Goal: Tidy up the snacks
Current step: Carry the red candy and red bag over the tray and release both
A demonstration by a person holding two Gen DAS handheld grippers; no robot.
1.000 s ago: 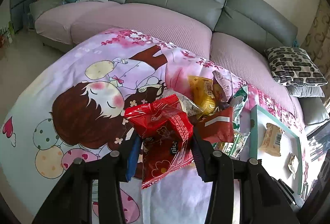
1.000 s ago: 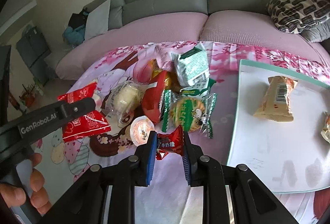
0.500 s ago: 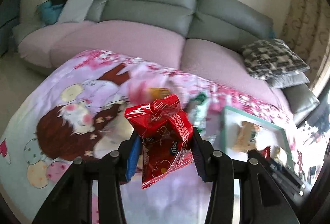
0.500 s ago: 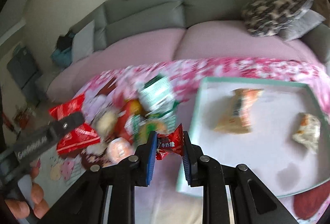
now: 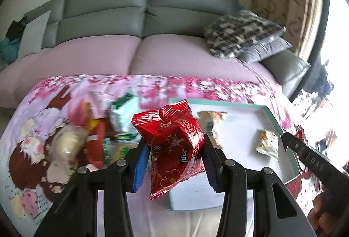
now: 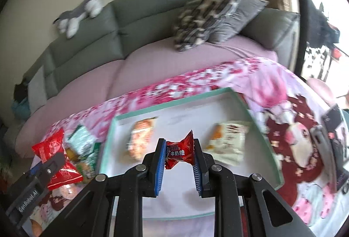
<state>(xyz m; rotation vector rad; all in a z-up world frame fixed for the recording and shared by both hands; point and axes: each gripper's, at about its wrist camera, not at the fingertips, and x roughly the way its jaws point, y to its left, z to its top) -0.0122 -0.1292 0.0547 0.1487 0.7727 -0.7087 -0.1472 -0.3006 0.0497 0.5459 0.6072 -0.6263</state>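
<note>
1. Snacks go into the teal-rimmed tray (image 6: 257,125), and that tray decides your next move: in the right wrist view it spreads out directly ahead of and below the right gripper (image 6: 179,155); in the left wrist view it lies ahead and off to the right of the left gripper (image 5: 174,149). Your right hand is the nearer one, I judge.
2. Snack pile (image 5: 96,127), blurred, sits on the cartoon blanket (image 5: 32,149) left of the tray, touching or just beside its left rim; I cannot tell which.
3. Red snack bag (image 5: 172,145) is pinched between the left gripper's pads, its long axis running up and down, lower end dangling near the tray's near-left corner. You would need to carry it rightward to drop it inside.
4. Two wrapped snacks (image 6: 139,140) and (image 6: 226,140) already lie in the tray, well apart, leaving bare floor between them.
5. Small red candy (image 6: 179,150) is clamped crosswise in the right gripper, twisted ends sticking out past the pads, over that bare gap.
</note>
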